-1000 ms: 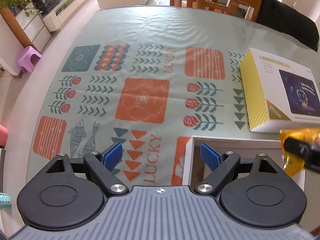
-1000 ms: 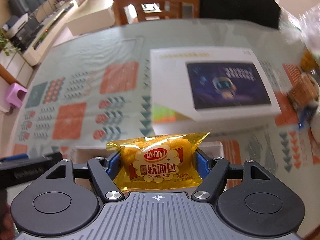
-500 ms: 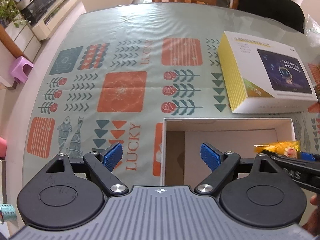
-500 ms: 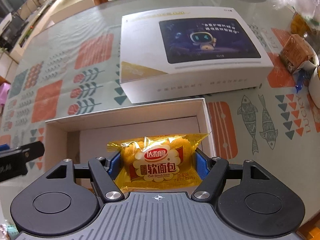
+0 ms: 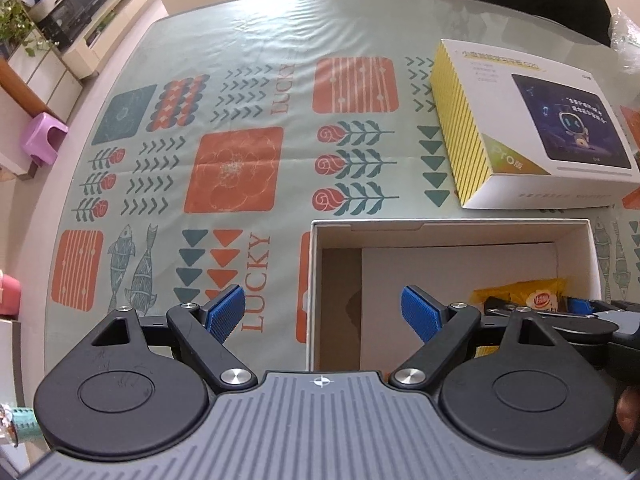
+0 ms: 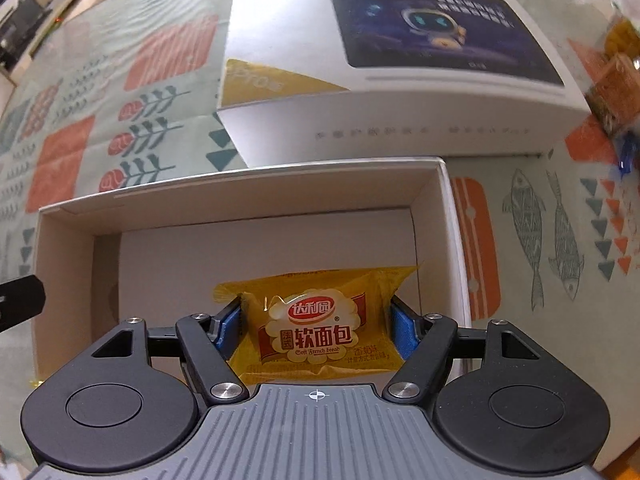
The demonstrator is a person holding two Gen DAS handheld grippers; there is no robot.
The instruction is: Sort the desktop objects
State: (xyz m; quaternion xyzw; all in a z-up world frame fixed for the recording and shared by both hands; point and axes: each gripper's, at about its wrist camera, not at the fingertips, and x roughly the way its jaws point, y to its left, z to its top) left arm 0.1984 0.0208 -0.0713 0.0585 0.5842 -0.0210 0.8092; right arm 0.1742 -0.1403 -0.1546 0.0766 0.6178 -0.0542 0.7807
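Bread packet (image 6: 316, 328), yellow and crinkly, sits pinched between the fingers of the right gripper (image 6: 316, 326) inside the open white box (image 6: 240, 196) on the worktop (image 5: 240, 80), low over the box floor. Left gripper (image 5: 322, 312) hangs nearby with fingers spread, holding nothing, above the box's left wall. Risk: the slack wrapper may cling to a blue pad on release, or a hasty withdrawal could snag the box wall and drag it toward the printed carton (image 6: 400, 80) just beyond.

my bread packet (image 6: 316, 320) is yellow with a red-and-white label. the open box (image 6: 248, 200) is white. the tablecloth (image 5: 240, 80) is pale green with orange squares, teal fish.
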